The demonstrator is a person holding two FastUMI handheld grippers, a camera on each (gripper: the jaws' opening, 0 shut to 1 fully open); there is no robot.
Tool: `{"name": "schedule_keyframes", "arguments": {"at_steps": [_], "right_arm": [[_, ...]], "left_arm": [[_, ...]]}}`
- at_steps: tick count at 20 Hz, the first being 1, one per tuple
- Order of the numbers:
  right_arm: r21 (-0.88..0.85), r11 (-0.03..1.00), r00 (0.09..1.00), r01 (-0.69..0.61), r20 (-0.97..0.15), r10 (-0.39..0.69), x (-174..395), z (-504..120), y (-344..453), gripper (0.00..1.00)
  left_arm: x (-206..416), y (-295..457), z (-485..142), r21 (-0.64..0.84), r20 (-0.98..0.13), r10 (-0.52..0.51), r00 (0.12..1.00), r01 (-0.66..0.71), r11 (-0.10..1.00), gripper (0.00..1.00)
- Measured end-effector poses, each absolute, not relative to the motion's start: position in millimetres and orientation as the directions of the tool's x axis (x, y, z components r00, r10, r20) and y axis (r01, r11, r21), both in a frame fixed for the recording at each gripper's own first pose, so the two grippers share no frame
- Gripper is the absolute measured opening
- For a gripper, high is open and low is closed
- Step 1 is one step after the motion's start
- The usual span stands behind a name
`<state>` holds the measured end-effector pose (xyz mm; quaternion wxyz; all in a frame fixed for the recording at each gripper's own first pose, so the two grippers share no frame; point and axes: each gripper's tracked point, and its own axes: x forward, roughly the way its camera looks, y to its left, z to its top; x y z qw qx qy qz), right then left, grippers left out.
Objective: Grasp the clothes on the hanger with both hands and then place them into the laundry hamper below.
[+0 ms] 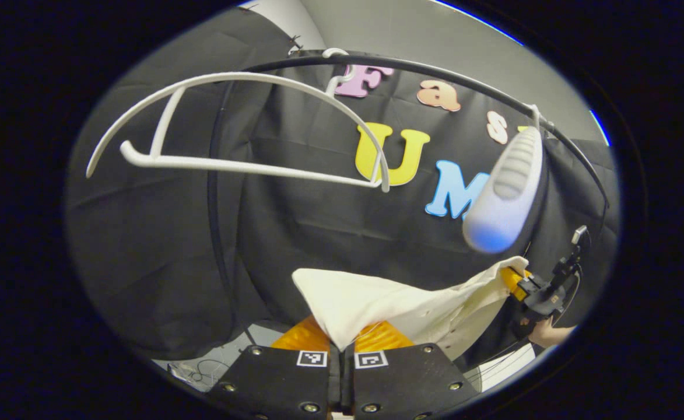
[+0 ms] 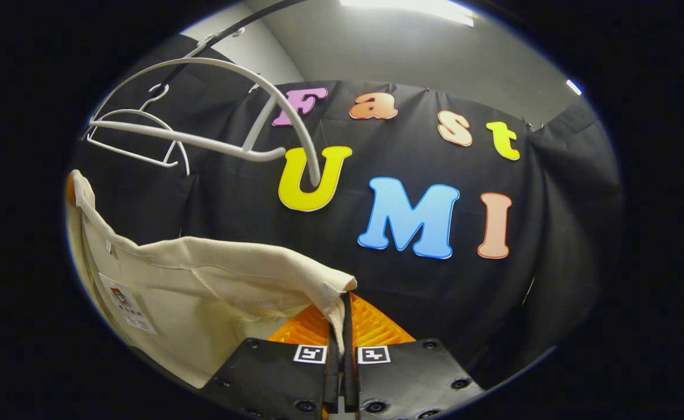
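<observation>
Cream garment (image 1: 376, 306) off the white hangers (image 1: 242, 131), stretched below the black rail (image 1: 435, 73) between both grippers. Left gripper (image 1: 342, 341) clamped on one corner, right gripper (image 2: 342, 318) pinched on the other.

Garment tag (image 2: 127, 303): print too small to read.
Tool markers (image 2: 311, 353): black-and-white square codes, no letters or numbers.

I log two hangers on the rail (image 1: 435, 73): near hanger (image 1: 248, 125) upper left, second hanger (image 1: 508, 189) to its right. Below them the garment (image 1: 388, 306) spans between my left gripper (image 1: 342, 344), front, and right gripper (image 1: 525, 286), far right. Booth wall (image 1: 295, 221) stands behind all.
</observation>
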<state>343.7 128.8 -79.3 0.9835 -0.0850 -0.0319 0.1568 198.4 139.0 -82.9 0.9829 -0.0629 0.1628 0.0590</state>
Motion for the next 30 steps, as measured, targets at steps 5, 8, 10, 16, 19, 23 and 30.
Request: {"name": "schedule_keyframes", "arguments": {"at_steps": [5, 8, 10, 16, 19, 23, 30], "right_arm": [[-0.124, 0.918, 0.927, -0.376, -0.049, 0.372, 301.0, -104.9, 117.6, 0.05], [-0.063, 0.906, 0.904, -0.419, -0.116, 0.411, 272.1, -119.8, 109.8, 0.05], [-0.026, 0.901, 0.892, -0.433, -0.155, 0.424, 253.5, -128.4, 107.2, 0.05], [0.04, 0.939, 0.899, -0.342, -0.277, 0.339, 196.3, -153.9, 90.0, 0.05], [0.032, 0.952, 0.892, -0.306, -0.34, 0.298, 154.6, -170.9, 91.8, 0.06], [0.045, 0.951, 0.877, -0.306, -0.376, 0.3, 105.6, -186.7, 116.8, 0.05], [0.157, 0.939, 0.81, -0.306, -0.475, 0.344, 74.1, -228.5, 184.3, 0.06]], "left_arm": [[132.5, 126.8, -95.9, -0.096, -0.34, 0.18, 0.923, -0.224, 0.97, 0.01], [111.3, 119.4, -99.5, -0.07, -0.344, 0.233, 0.909, -0.272, 0.96, 0.01], [91.9, 117.1, -105.3, -0.038, -0.351, 0.265, 0.898, -0.297, 0.954, 0.02], [46.3, 108.0, -156.9, -0.04, -0.446, 0.198, 0.873, -0.24, 0.97, 0.01], [35.5, 103.5, -180.2, -0.048, -0.483, 0.138, 0.865, -0.184, 0.982, 0.02], [34.7, 93.9, -202.4, -0.044, -0.505, 0.05, 0.862, -0.083, 0.996, 0.02], [40.2, 80.4, -251.7, -0.059, -0.567, -0.071, 0.821, 0.046, 0.997, 0.01]]}}
